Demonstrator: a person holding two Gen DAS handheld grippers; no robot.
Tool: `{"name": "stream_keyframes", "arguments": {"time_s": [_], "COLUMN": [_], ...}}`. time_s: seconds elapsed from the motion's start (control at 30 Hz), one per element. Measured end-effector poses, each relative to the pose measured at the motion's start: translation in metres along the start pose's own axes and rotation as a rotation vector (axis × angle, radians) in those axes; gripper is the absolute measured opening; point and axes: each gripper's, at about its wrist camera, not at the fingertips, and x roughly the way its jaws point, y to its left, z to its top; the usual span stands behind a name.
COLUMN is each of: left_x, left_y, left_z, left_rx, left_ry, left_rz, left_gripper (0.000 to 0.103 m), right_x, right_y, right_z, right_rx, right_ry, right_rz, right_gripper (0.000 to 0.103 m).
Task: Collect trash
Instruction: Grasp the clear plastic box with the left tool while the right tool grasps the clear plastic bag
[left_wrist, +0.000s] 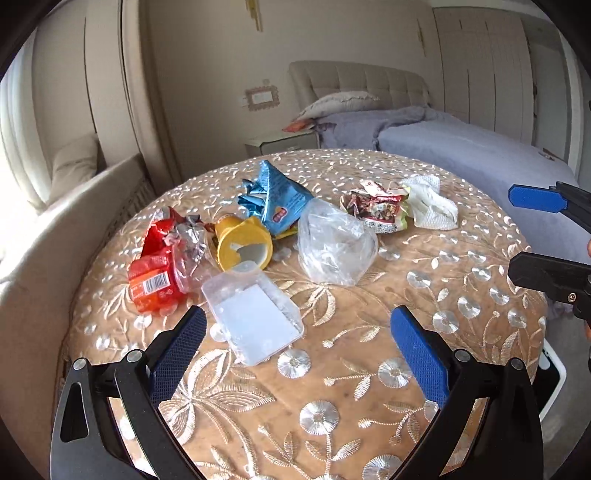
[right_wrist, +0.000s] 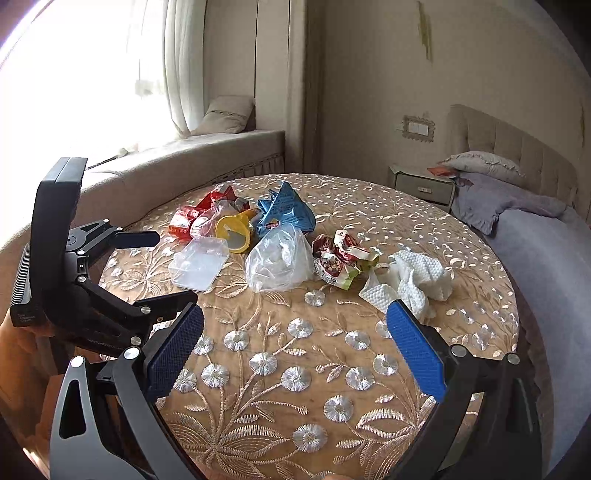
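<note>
Trash lies in a row on a round table (left_wrist: 332, 369) with an embroidered cloth: a red wrapper (left_wrist: 159, 266), a yellow cup (left_wrist: 243, 243), a clear plastic box (left_wrist: 251, 317), a blue bag (left_wrist: 277, 195), a clear plastic bag (left_wrist: 332, 247), a crumpled snack wrapper (left_wrist: 376, 210) and a white paper towel (left_wrist: 432, 203). My left gripper (left_wrist: 295, 347) is open and empty, just short of the clear box. My right gripper (right_wrist: 295, 343) is open and empty, its right finger by the paper towel (right_wrist: 410, 280). The left gripper also shows in the right wrist view (right_wrist: 162, 266), open.
A bed (left_wrist: 461, 147) with grey bedding stands behind and right of the table. A nightstand (right_wrist: 424, 188) sits between bed and wall. A cushioned window seat (right_wrist: 184, 162) runs along the left. A white object (left_wrist: 552, 380) lies on the floor at the table's right.
</note>
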Motion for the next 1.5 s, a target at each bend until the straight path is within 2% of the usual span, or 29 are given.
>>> {"name": "stream_keyframes", "arguments": {"time_s": [0.1,0.2,0.33,0.47,0.57,0.67,0.73,0.8,0.83,0.87,0.9,0.97,1.03,1.27,1.5], "left_x": [0.011,0.023,0.042,0.061,0.072,0.082,0.093,0.098,0.098,0.097,0.097,0.096,0.095,0.064,0.010], "left_y": [0.024,0.036,0.033,0.034,0.042,0.048,0.050,0.051,0.052,0.052,0.052,0.054,0.055,0.066,0.040], "left_z": [0.000,0.000,0.003,0.007,0.012,0.019,0.020,0.019,0.019,0.019,0.019,0.018,0.017,0.004,-0.009], "left_rx": [-0.065,-0.103,-0.084,-0.069,-0.106,-0.094,-0.072,-0.078,-0.077,-0.065,-0.057,-0.056,-0.058,-0.120,-0.060], "left_ry": [0.036,0.072,0.118,0.161,0.211,0.225,0.266,0.293,0.285,0.281,0.278,0.274,0.267,0.198,0.115], "left_rz": [0.015,-0.018,-0.036,-0.020,-0.073,-0.053,-0.040,-0.083,-0.087,-0.086,-0.094,-0.098,-0.095,-0.082,-0.120], "left_gripper": [0.098,0.098,0.098,0.098,0.098,0.098,0.098,0.096,0.091,0.085,0.084,0.083,0.083,0.083,0.083], "right_x": [0.025,0.054,0.090,0.116,0.133,0.153,0.167,0.178,0.183,0.182,0.181,0.177,0.168,0.110,0.033], "right_y": [0.006,0.010,0.012,0.012,0.014,0.013,0.012,0.011,0.010,0.011,0.012,0.014,0.016,0.027,0.035], "right_z": [0.006,0.012,0.022,0.031,0.040,0.045,0.045,0.041,0.039,0.040,0.040,0.038,0.034,0.020,0.000], "right_rx": [0.016,0.038,0.065,0.086,0.083,0.086,0.102,0.116,0.128,0.125,0.123,0.117,0.114,0.057,0.033], "right_ry": [0.039,0.099,0.160,0.212,0.227,0.267,0.307,0.361,0.389,0.380,0.375,0.374,0.370,0.310,0.181], "right_rz": [0.002,-0.013,-0.009,0.005,-0.033,-0.086,-0.107,-0.097,-0.087,-0.093,-0.093,-0.096,-0.094,-0.149,-0.116], "right_gripper": [0.099,0.099,0.099,0.099,0.099,0.099,0.099,0.089,0.076,0.069,0.060,0.052,0.048,0.047,0.047]}}
